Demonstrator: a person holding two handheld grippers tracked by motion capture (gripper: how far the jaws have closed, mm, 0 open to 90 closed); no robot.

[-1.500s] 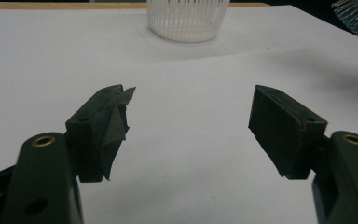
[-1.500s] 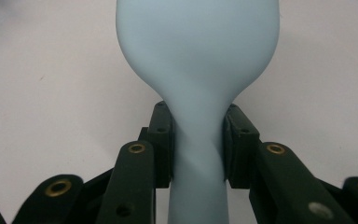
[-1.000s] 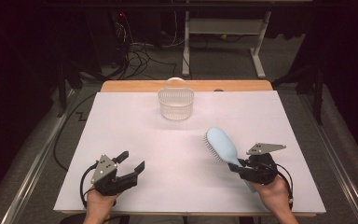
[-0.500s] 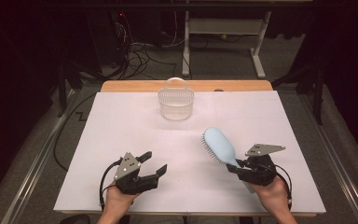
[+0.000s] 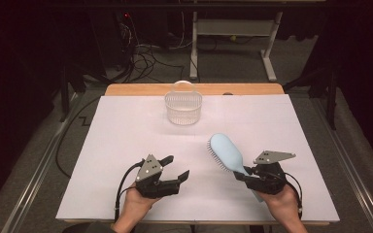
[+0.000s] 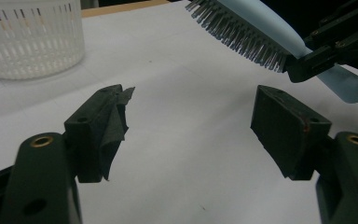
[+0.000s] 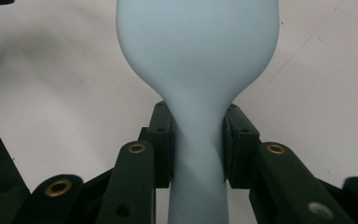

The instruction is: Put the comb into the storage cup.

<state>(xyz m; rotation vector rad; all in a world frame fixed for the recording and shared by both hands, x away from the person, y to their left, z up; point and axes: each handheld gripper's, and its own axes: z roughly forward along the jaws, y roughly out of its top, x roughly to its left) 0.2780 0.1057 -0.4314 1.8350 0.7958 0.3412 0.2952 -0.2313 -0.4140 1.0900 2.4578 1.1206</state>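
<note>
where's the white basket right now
In the high view the white basket stands at the table's far edge, near the middle, well beyond the blue hairbrush and both tools.

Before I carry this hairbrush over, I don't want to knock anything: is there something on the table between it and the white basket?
Nothing visible. The right gripper is clamped on the handle of the light blue hairbrush, and only bare white table lies between it and the white basket. The open left gripper sits off to the side.
</note>
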